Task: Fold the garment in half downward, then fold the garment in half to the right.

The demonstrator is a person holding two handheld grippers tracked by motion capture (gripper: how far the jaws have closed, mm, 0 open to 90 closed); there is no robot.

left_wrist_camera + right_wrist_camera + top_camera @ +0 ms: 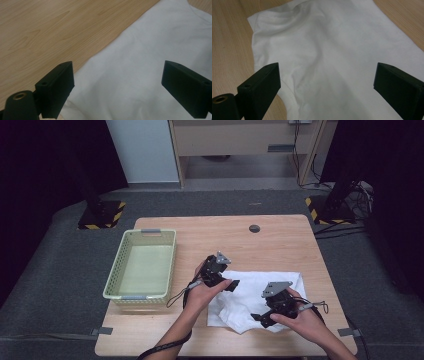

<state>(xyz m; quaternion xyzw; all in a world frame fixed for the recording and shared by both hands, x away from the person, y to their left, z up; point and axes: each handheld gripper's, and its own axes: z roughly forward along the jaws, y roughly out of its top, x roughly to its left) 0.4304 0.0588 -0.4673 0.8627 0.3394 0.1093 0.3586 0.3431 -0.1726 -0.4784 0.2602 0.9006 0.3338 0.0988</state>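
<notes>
White cloth: a crumpled white cloth [255, 297] lies on the near right part of the counter [280, 240], spread flat at its far side and bunched toward the near edge.
Cloth in the left gripper view: the cloth [140, 65] covers the right and lower part of the picture, its edge running diagonally across bare wood.
Cloth in the right gripper view: the cloth [332, 50] shows soft folds and a hemmed edge at the upper left, with wood on both sides.
Left tool: the left tool [231, 284] sits at the cloth's left edge, held in the person's left hand [200, 292]; its tip points right, toward the cloth.
Left tool's state: in its own view the left tool [118, 87] has its jaws spread wide apart, with cloth lying below the gap and nothing pinched between the pads.
Right tool: the right tool [260, 317] is over the near part of the cloth, held in the right hand [300, 317], tip pointing left and toward the near edge.
Right tool's state: the right tool [327, 85] likewise stands wide open over the cloth, gripping nothing.
Spacing: the two tools are near each other, not touching.
Basket: a pale green basket [116, 270] stands on the left of the counter, well apart from the cloth.
Counter surface: light wood, with a small dark round cap [254, 228] near its far edge.
</notes>
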